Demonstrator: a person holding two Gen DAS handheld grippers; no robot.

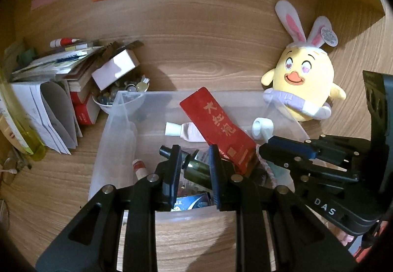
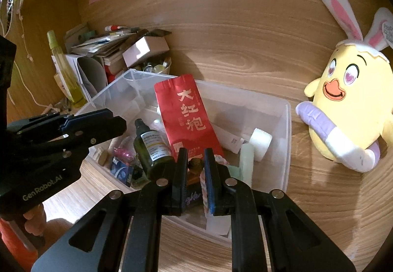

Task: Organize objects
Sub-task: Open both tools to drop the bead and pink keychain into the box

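At lower centre of each wrist view, both pairs of tongs hover over the clear plastic storage bin (image 2: 287, 124) on the wood-grain worktop (image 1: 61, 173). The left tongs (image 1: 194, 168) are part open around the dark green glass bottle (image 1: 196, 168), not visibly pinching. The right tongs (image 2: 195, 168) are narrowly open with nothing clearly gripped. A loose squeeze could let the bottle slip and knock the red foil tea pouch (image 2: 186, 114) leaning just beyond.
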